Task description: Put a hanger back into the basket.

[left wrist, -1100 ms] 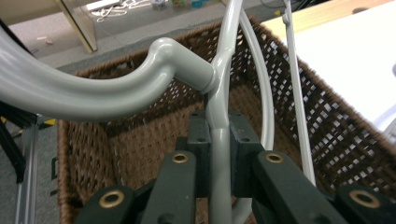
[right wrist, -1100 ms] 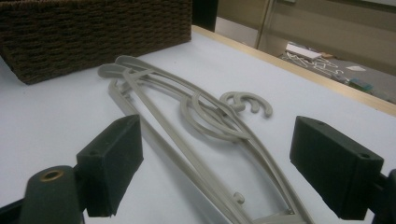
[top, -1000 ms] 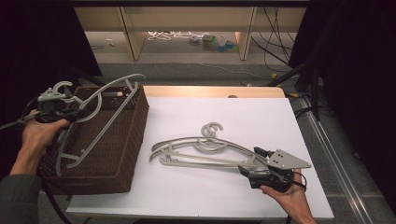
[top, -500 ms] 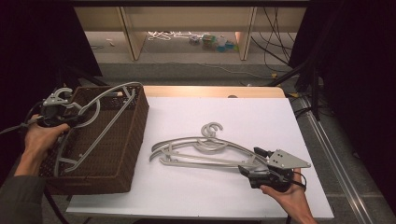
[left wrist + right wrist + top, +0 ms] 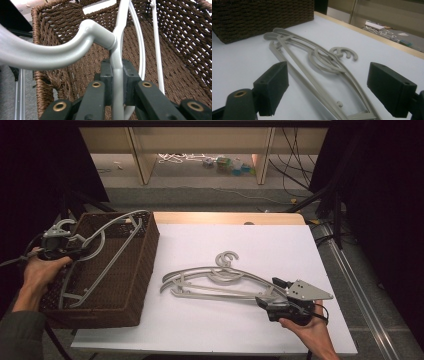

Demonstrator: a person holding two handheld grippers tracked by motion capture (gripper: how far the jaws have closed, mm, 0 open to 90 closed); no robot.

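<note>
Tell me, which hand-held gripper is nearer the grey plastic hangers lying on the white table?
The right hand-held gripper: open, it straddles the end of the grey plastic hangers. The left hand-held gripper is over the brown wicker basket.

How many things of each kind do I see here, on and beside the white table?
Loose hangers: 2
Held hanger: 1
Wicker basket: 1
Grippers: 2, the left gripper and the right gripper
Total: 6
</note>
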